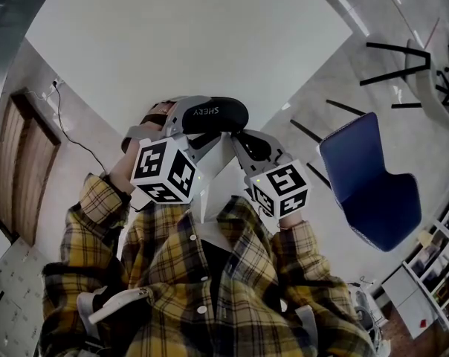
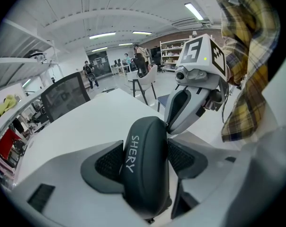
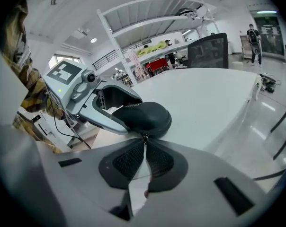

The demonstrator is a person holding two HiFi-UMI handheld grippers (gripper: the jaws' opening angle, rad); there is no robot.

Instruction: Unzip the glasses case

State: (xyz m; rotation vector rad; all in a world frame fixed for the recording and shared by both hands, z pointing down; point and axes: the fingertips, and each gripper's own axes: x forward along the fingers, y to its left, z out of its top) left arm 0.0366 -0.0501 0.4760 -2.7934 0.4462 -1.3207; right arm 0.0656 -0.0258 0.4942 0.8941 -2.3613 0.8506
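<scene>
A black zip-up glasses case (image 1: pixel 210 114) with white lettering is held in the air over the near edge of the white table. My left gripper (image 2: pixel 145 167) is shut on the case (image 2: pixel 145 160) across its width, a pad on each side. My right gripper (image 3: pixel 144 145) has its jaws almost together at the end of the case (image 3: pixel 145 117), pinching the small zipper pull (image 3: pixel 144 137). In the head view the right gripper (image 1: pixel 241 138) meets the case's right end, with the left gripper (image 1: pixel 181 125) below the case's left half.
The white table (image 1: pixel 187 43) stretches away ahead of me. A blue chair (image 1: pixel 369 177) stands on the floor to the right. A black mesh chair (image 2: pixel 65 96) stands at the table's far side, and people stand far off in the room.
</scene>
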